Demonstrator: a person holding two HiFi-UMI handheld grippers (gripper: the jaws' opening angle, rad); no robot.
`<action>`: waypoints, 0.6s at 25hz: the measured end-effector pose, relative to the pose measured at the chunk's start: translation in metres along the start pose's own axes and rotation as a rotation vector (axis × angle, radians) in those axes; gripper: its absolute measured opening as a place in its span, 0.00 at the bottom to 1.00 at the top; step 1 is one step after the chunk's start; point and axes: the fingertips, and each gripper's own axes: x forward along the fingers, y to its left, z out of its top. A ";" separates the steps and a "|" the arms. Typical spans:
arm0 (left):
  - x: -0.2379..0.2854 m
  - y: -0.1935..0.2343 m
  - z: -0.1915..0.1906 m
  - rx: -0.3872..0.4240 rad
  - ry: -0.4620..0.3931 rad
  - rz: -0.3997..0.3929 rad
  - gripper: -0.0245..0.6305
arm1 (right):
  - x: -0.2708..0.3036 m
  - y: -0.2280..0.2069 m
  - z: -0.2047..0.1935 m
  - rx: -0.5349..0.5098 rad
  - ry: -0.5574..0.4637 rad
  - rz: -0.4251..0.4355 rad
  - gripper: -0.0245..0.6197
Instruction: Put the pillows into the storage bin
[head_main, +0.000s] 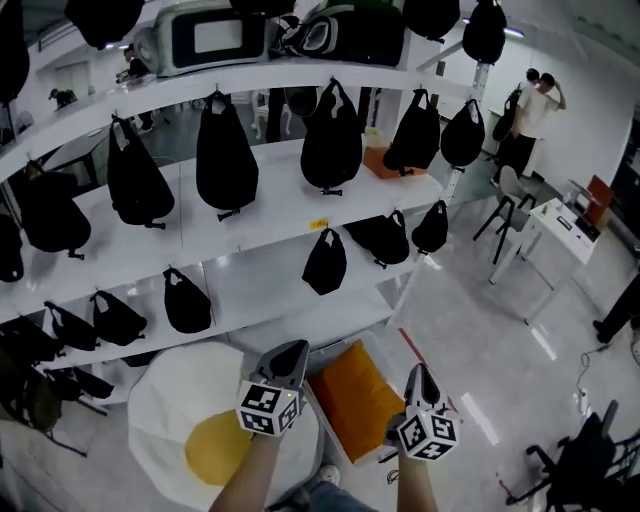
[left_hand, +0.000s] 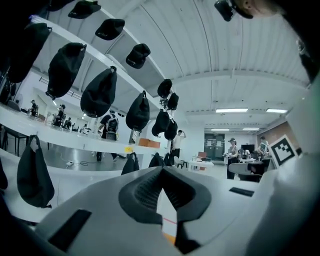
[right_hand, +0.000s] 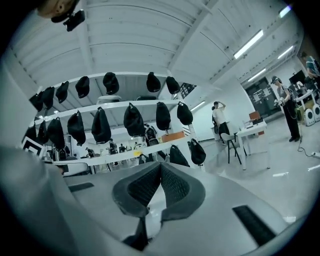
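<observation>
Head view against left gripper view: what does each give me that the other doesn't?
Only the head view: the egg-shaped pillow on the floor and the orange pillow in the storage bin. Only the left gripper view: a close look along the left hand-held gripper, jaws together with nothing between them, plus the ceiling lights. Both: black bags hanging on the white shelves.

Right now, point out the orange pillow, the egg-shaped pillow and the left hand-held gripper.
orange pillow (head_main: 352, 400): head view, middle of its orange face.
egg-shaped pillow (head_main: 215, 447): head view, on its yellow yolk patch.
left hand-held gripper (head_main: 290, 353): head view, at its closed tips, above the marker cube.
</observation>
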 end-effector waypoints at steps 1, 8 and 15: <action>-0.003 -0.001 0.005 -0.002 -0.011 0.002 0.07 | -0.001 0.004 0.004 -0.009 -0.006 0.009 0.04; -0.019 -0.014 0.023 0.047 -0.061 0.011 0.07 | -0.003 0.027 0.012 -0.084 -0.019 0.059 0.04; -0.024 -0.014 0.020 0.052 -0.059 0.016 0.07 | -0.006 0.041 0.002 -0.095 -0.006 0.093 0.04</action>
